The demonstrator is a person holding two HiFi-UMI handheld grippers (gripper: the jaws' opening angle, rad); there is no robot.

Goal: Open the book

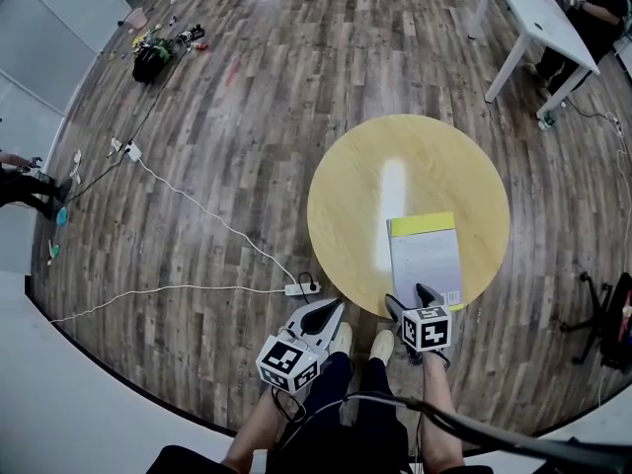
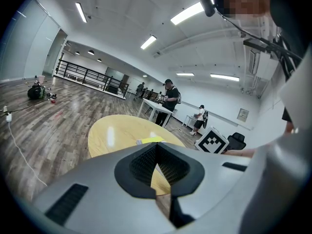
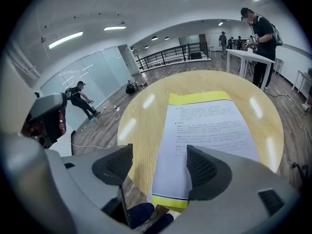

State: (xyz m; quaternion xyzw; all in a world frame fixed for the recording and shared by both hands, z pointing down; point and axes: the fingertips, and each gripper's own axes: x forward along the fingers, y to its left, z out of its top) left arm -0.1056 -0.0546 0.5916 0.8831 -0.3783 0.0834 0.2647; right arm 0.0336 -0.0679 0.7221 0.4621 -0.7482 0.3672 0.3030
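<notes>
Book (image 1: pixel 426 260) is lying flat and closed on the round wooden table (image 1: pixel 355 196), over on the near right side. It has a white cover with small print and a yellow strip along the far edge and the near edge. The near edge sits right at the table's rim and seems to stick out over it a bit.

Right gripper (image 3: pixel 158 155) is tipped down at that near edge with its jaws spread wide. The book's left corner shows in the gap between them, and the right jaw sits over the cover. Neither pad is pressing on anything, and I honestly can't tell if a tip touches the cover.

Left gripper (image 1: pixel 326 314) is off to the left, just outside the table's edge above the floor, well apart from the book, with its jaws closed together on nothing.

Further out, the person's shoes (image 1: pixel 341 339) poke out below the table. A power strip (image 1: pixel 302 287) with a white cable (image 1: pixel 197 210) lies on the wood floor, and a white desk (image 1: pixel 538 13) stands off in the far right corner.
</notes>
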